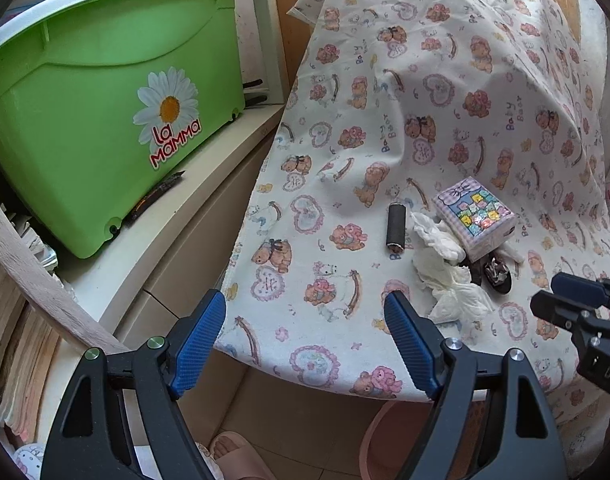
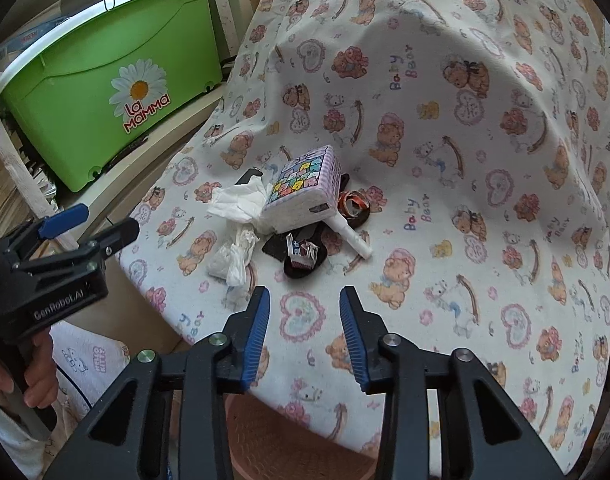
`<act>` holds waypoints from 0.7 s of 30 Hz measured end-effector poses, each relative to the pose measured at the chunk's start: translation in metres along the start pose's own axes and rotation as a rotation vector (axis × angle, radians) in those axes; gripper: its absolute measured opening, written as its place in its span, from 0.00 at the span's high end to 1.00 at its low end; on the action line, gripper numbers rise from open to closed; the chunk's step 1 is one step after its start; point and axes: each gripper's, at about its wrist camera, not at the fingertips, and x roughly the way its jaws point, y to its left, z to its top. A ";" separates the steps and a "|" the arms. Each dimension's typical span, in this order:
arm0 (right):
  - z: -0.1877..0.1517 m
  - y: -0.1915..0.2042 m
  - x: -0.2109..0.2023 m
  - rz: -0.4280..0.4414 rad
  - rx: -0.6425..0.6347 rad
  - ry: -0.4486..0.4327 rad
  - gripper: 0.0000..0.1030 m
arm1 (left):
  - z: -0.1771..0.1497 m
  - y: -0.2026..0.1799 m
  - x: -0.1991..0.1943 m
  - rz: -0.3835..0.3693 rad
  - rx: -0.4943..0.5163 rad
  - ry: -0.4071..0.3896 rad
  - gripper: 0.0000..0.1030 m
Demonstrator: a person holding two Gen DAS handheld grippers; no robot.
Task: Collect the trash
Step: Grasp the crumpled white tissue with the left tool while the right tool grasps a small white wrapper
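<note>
Both grippers, left (image 1: 305,340) wide and right (image 2: 305,332) narrower, hover empty; crumpled tissues (image 2: 241,204) overlapping the tissue pack (image 2: 301,196) risk a mixed grab.

A bear-print cloth (image 2: 485,168) covers the table — on it a tissue pack (image 2: 305,192), crumpled tissues (image 2: 237,208) at its 9 o'clock, wrappers (image 2: 301,258) at 6.

Bright daylight, soft shadows across the cloth (image 2: 425,128); sharp focus, fisheye bending and dark corners
</note>
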 end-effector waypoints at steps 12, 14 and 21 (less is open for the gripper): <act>0.016 0.010 0.042 -0.027 -0.025 -0.011 0.64 | -0.001 0.004 0.010 0.016 -0.027 -0.029 0.22; 0.017 0.011 0.041 -0.034 -0.023 -0.029 0.66 | 0.000 0.005 0.007 0.009 -0.038 -0.039 0.22; 0.017 0.014 0.048 -0.026 -0.035 -0.010 0.83 | -0.003 0.005 0.012 -0.012 -0.056 -0.019 0.21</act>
